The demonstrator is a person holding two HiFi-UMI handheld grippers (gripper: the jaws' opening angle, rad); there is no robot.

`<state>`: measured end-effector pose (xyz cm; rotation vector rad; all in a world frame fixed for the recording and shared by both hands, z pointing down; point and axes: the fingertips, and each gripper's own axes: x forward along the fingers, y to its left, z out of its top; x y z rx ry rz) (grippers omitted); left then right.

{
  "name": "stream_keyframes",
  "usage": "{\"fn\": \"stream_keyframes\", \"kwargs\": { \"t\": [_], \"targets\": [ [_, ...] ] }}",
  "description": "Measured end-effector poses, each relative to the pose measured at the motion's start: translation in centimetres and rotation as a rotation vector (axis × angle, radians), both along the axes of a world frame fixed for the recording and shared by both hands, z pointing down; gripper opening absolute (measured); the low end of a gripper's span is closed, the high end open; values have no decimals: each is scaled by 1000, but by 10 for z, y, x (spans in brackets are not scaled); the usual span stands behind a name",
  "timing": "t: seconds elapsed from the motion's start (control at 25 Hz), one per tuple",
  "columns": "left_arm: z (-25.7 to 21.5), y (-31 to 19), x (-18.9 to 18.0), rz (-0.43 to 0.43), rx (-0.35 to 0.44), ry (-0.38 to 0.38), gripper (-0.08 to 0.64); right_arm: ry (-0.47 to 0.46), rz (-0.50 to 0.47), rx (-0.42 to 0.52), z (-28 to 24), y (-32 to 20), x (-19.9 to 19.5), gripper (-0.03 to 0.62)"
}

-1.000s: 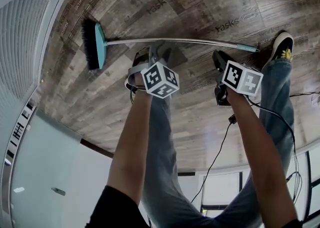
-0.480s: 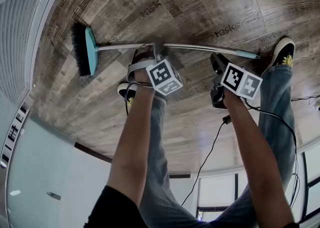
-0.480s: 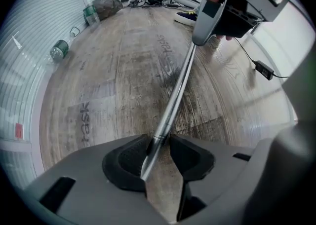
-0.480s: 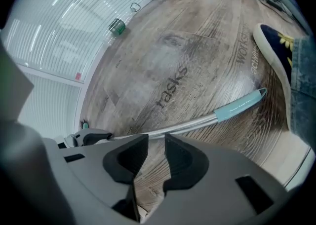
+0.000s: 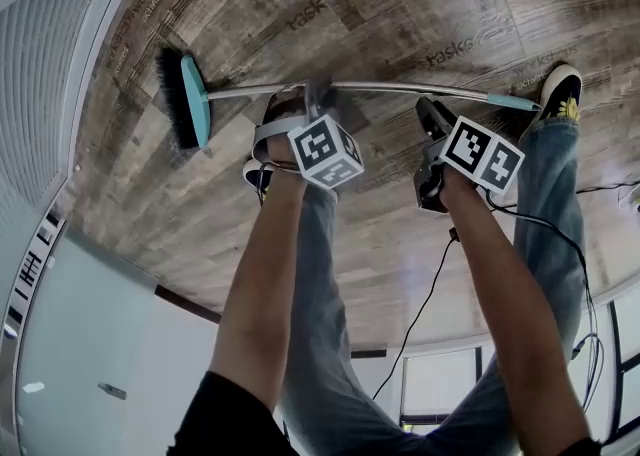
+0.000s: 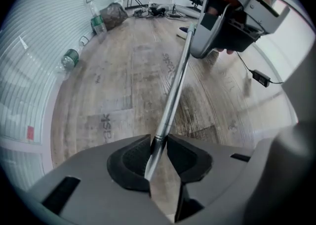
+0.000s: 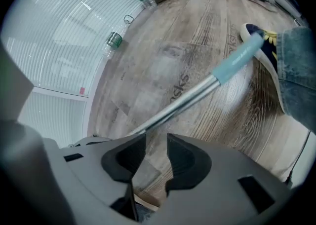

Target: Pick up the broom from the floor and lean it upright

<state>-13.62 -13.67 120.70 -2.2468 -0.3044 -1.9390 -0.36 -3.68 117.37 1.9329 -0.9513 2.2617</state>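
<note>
The broom lies on the wood floor, with its teal head and black bristles (image 5: 190, 99) at the left. Its metal handle (image 5: 390, 90) runs right to a teal grip (image 7: 237, 61). My left gripper (image 5: 315, 104) points straight down over the handle's middle. Its jaws have just been closing, and the pads now press the handle (image 6: 170, 100) between their tips (image 6: 158, 142). My right gripper (image 5: 428, 116) hovers near the grip end. Its jaws (image 7: 156, 140) have just been opening and stand open with nothing between them. The handle passes just beyond their tips.
A white slatted wall (image 5: 60, 64) runs along the left, with plastic bottles (image 6: 70, 57) and a bag (image 6: 114, 14) at its foot. The person's shoe (image 5: 563, 89) sits by the grip end, a jeans leg (image 7: 296, 76) beside it. A black cable (image 5: 430, 304) trails across the floor.
The left gripper has come down onto the handle. The right gripper has edged closer to the handle near the grip end. The broom stays on the floor.
</note>
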Motion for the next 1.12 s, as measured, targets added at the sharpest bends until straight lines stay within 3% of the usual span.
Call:
{"fn": "stream_keyframes", "kwargs": {
  "t": [0.12,0.32,0.48,0.56,0.64,0.72,0.84,1.12],
  "targets": [
    [-45,-14,12,-45,5,45,109,63,28,106,-45,-28,16,164],
    [-119,-54,17,-135,32,106,90,171,-20,415,-149,-109,37,166],
    [-169,-93,15,-264,66,155,89,253,-212,672,-237,-186,33,166],
    [-192,-110,12,-314,88,173,89,290,-306,751,-275,-220,25,166],
    [-219,-123,5,-368,104,187,89,329,-405,792,-311,-246,13,166],
    [-252,-128,-3,-429,110,201,89,358,-498,826,-351,-264,-3,122],
    [-309,-132,-20,-542,92,239,89,353,-605,890,-420,-285,-36,107],
    [-442,-167,-68,-859,82,467,89,322,-890,1071,-582,-342,-139,95]
  ]
}}
